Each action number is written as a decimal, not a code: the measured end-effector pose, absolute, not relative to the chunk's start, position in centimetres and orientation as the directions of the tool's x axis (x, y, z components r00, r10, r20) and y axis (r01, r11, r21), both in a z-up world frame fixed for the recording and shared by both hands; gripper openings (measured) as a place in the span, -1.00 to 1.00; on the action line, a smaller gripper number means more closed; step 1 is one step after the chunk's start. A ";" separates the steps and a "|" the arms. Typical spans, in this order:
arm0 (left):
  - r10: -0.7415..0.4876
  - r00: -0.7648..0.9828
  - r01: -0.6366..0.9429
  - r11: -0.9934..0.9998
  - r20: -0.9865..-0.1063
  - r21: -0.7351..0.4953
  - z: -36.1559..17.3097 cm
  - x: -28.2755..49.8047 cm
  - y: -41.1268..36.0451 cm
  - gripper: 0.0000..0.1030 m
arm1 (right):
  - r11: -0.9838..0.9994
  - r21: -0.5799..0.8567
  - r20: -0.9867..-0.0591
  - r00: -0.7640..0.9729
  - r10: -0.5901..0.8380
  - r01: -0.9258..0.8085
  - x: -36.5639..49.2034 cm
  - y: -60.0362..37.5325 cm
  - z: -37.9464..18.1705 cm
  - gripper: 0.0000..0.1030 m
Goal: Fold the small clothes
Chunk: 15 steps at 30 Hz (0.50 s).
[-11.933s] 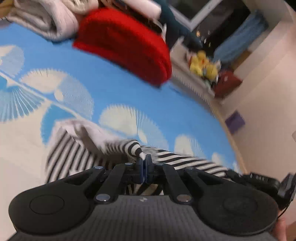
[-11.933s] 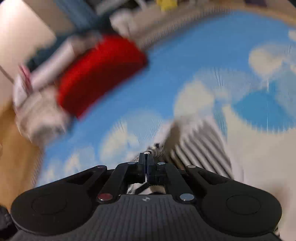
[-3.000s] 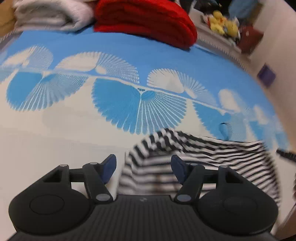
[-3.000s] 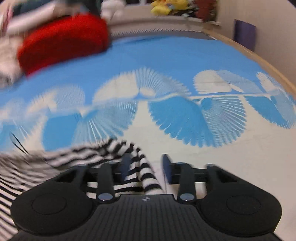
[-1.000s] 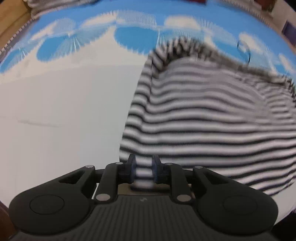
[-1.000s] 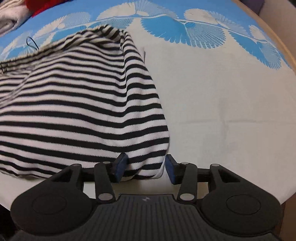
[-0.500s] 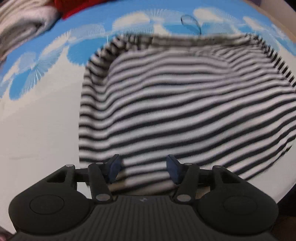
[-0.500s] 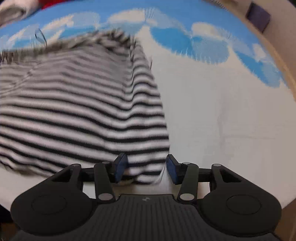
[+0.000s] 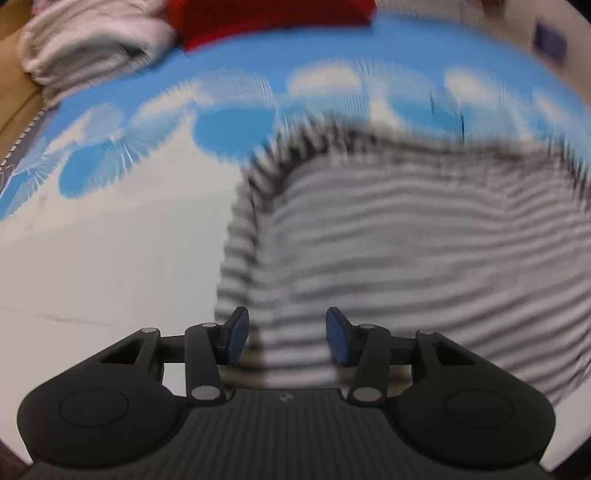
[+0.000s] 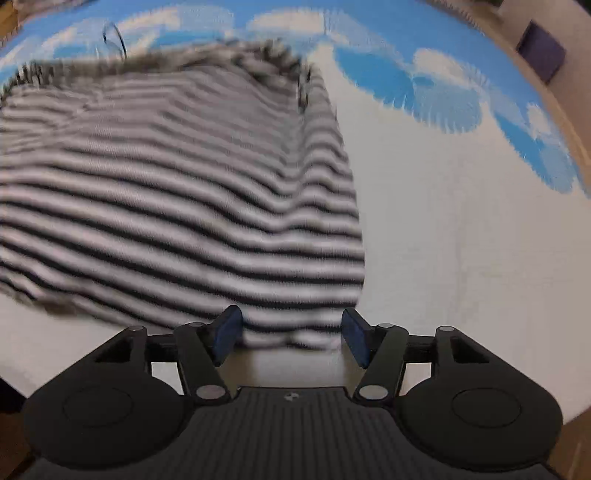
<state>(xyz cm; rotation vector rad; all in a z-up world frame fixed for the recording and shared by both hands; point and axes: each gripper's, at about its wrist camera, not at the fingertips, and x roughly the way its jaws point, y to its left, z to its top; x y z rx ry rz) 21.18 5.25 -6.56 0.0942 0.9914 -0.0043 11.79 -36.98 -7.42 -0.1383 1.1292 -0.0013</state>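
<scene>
White and blue bedding [image 9: 92, 258] carries everything. Nearest, the left gripper [image 9: 284, 336] and right gripper [image 10: 291, 336] have just been moving their jaws, now apart and gripping nothing, over the striped top [image 10: 177, 192], lying spread with folds probably remaining. Beyond, folded clothes [image 9: 88, 48] wait.

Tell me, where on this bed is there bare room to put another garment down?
Bare sheet lies left of the striped top, up to the bed's edge, and more bare sheet right of it in the right wrist view. The far end is crowded: a red garment and pale folded clothes.
</scene>
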 end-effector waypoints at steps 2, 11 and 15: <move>0.020 0.598 0.029 0.998 -0.801 0.047 -5.3 21.4 5.3 0.02 | 0.996 -0.086 -0.870 0.489 -0.059 -0.033 11.9 -37.2 -6.2 0.19; 0.099 0.430 0.056 0.989 -0.898 0.136 -9.6 24.0 4.4 0.02 | 0.999 -0.037 -0.890 0.455 -0.037 0.009 13.5 -37.3 -7.2 0.21; 0.063 0.504 -0.018 0.998 -0.861 0.063 -7.7 23.4 6.6 0.02 | 0.988 -0.139 -0.912 0.398 -0.101 -0.068 13.7 -36.0 -8.9 0.31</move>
